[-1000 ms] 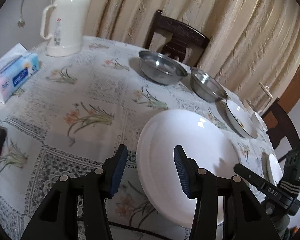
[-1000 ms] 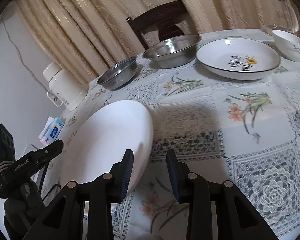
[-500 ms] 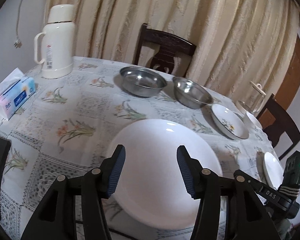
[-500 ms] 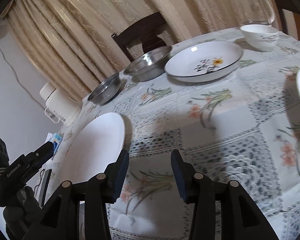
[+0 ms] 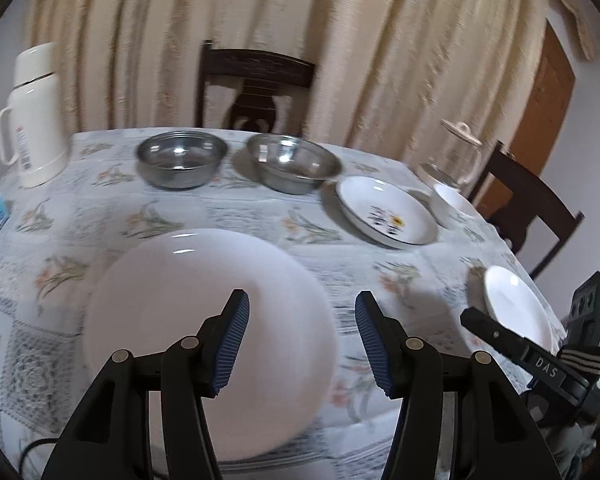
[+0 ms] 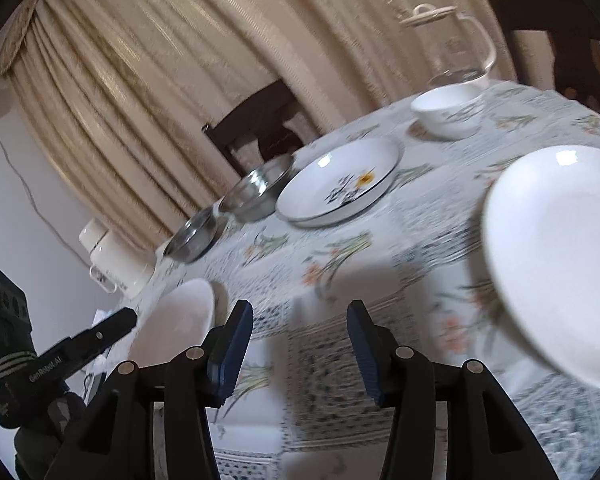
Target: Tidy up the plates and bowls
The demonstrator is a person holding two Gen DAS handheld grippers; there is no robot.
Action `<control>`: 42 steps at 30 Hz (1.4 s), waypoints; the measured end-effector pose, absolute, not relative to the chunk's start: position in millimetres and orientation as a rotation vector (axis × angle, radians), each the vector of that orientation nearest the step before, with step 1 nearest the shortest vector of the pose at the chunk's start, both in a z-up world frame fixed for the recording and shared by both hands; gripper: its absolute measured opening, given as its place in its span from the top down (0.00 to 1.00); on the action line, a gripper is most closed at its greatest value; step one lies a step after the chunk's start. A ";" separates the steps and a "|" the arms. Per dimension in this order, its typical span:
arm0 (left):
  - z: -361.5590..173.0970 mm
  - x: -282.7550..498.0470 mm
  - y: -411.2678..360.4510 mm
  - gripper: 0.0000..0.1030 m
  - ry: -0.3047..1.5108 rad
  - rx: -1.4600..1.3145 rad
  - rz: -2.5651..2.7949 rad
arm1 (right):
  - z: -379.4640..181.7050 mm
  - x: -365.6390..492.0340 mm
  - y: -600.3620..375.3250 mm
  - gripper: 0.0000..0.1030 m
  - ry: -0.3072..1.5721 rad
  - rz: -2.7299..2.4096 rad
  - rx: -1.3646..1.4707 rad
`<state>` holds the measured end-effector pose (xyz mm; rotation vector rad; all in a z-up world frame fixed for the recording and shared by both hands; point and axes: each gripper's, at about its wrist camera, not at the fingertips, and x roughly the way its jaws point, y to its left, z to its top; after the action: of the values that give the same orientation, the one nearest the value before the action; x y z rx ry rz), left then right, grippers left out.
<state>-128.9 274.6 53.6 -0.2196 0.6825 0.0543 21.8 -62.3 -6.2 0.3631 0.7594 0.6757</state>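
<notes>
Left gripper and right gripper, fingers wide and empty, hover over large white glazed plate (likely slippery, brittle; best pinched at its rim).

The left gripper is built of matte black plastic arms, joined by round silver pins. Its fingers are faced with ribbed blue pads. The right gripper is made the same way. Seen from the other camera, each carries a black block wrapped in grey striped bands; white lettering is printed there, perhaps "DAS" on the right one, blurred.
</notes>
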 end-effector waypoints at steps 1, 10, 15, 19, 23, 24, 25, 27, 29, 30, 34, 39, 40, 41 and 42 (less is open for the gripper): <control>53.3 -125.3 266.4 0.45 0.688 -0.213 0.037 | -4.9 22.0 -68.8 0.49 0.750 0.665 0.370; 41.2 -96.6 206.2 0.42 0.751 -0.179 -0.095 | 5.6 26.0 -129.0 0.47 0.675 0.538 0.421; 35.3 -81.9 176.9 0.42 0.777 -0.156 -0.152 | 5.5 30.8 -161.3 0.46 0.649 0.457 0.450; 28.4 -69.3 156.5 0.42 0.804 -0.146 -0.191 | 3.2 33.1 -183.1 0.46 0.639 0.396 0.468; 19.9 -57.6 136.6 0.42 0.832 -0.141 -0.232 | 0.9 34.8 -204.2 0.46 0.627 0.337 0.480; 18.3 -55.5 133.0 0.42 0.838 -0.141 -0.239 | 0.4 34.9 -209.8 0.46 0.624 0.325 0.482; 15.9 -52.2 127.7 0.42 0.846 -0.143 -0.251 | 0.0 35.4 -214.9 0.46 0.622 0.310 0.485; 13.0 -46.7 119.6 0.42 0.860 -0.149 -0.272 | -1.5 36.9 -225.6 0.46 0.619 0.278 0.488; 10.2 -41.4 111.5 0.42 0.872 -0.158 -0.295 | -3.2 38.2 -236.0 0.46 0.617 0.256 0.494; 8.5 -37.5 107.0 0.42 0.881 -0.165 -0.309 | -4.2 38.6 -239.5 0.46 0.618 0.246 0.497; 2.9 -25.4 94.5 0.42 0.912 -0.195 -0.348 | -10.6 41.9 -255.1 0.46 0.628 0.199 0.513; -8.2 -9.9 83.7 0.42 0.960 -0.229 -0.380 | -18.3 45.8 -269.6 0.46 0.640 0.188 0.535; -9.4 -7.3 81.3 0.42 0.964 -0.231 -0.385 | -17.6 46.3 -269.8 0.46 0.640 0.186 0.532; -10.8 -5.2 79.2 0.42 0.968 -0.233 -0.390 | -16.6 46.6 -269.6 0.46 0.636 0.181 0.523; -12.4 -3.1 76.8 0.42 0.972 -0.233 -0.394 | -16.1 47.5 -269.4 0.46 0.636 0.181 0.520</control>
<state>-3.1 76.8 -12.4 -0.2331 0.9718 -0.3937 47.5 -269.4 -16.1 0.5205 0.6360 0.1809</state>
